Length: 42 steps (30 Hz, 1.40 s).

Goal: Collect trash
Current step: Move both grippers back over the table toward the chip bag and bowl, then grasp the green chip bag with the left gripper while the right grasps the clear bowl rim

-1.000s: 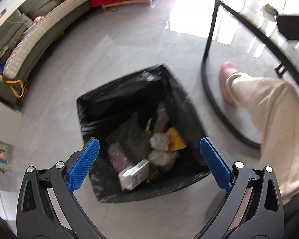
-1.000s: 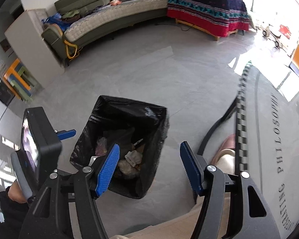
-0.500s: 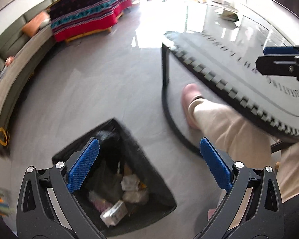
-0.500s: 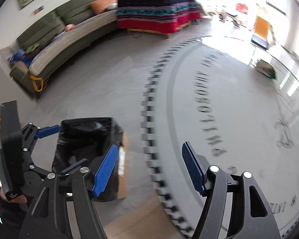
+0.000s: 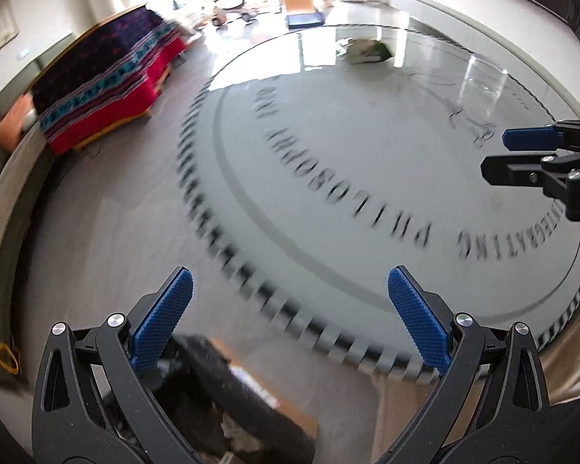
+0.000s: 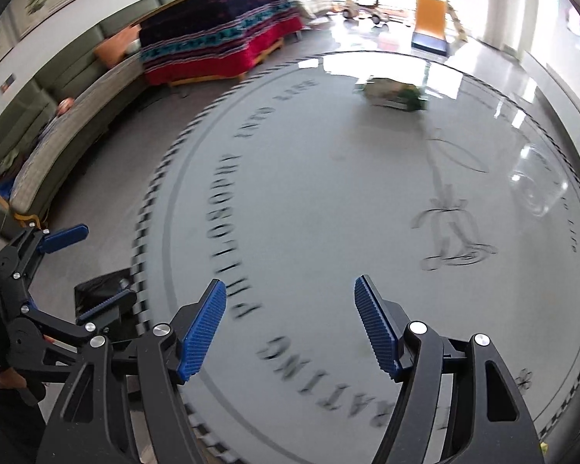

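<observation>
**Over the table, hunting the next piece**

Round glossy glass table (image 6: 367, 201), printed lettering. Crumpled green-white wrapper (image 6: 392, 92) lies at far side, well ahead of both tools. Clear plastic cup (image 6: 537, 189) ahead-right. Left gripper (image 5: 290, 317) and right gripper (image 6: 290, 328) gape wide, empty; right jaws were just widening. Bin bag (image 5: 220, 398) below left tool. Next, I'd judge: reach forward, pinch the soft wrapper.

table lettering (image 6: 228, 208): motion-blurred | bin bag (image 5: 228, 398): cut off, blurred

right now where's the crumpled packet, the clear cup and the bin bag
crumpled packet (image 6: 392, 93), right wrist view, middle of its pale and green body
clear cup (image 5: 481, 89), left wrist view, middle of its see-through wall
bin bag (image 5: 228, 398), left wrist view, black plastic near its rim, low in the picture
</observation>
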Available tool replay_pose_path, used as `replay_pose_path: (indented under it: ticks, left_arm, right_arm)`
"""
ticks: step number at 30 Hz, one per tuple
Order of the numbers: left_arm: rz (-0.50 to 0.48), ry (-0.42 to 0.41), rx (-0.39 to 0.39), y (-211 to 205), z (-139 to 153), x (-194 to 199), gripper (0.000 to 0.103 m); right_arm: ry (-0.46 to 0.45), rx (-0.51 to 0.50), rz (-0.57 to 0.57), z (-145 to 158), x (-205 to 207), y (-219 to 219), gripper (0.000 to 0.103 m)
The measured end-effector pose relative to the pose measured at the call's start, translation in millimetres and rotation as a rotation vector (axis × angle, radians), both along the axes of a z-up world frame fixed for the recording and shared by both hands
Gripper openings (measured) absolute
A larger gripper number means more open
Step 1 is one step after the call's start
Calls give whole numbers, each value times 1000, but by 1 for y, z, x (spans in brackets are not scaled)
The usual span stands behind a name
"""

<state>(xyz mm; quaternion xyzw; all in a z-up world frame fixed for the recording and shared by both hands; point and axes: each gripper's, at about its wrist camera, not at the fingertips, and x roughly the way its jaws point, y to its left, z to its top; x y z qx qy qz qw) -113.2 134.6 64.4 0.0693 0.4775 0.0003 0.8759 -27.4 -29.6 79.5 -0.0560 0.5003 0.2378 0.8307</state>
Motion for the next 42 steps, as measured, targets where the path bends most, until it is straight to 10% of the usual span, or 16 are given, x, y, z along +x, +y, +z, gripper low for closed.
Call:
replay_pose_path:
  ticks: [21,34,38,42]
  left_arm:
    - [-178,33,-53,-105,10,236,98]
    - [-246,54,-39,-117,10,347,98]
    - [-384,79,45,-121,-1,370,98]
    - [-440,98,75,-114,-11,387,98]
  right_arm:
    - [3,-69,-469,-8,186,-212,70]
    - [118,-43,-534,-45,251,-234,69]
    - [140,-97,-501,-62,257,-233,23]
    - [100,-143,-489,-65,255,-232,8]
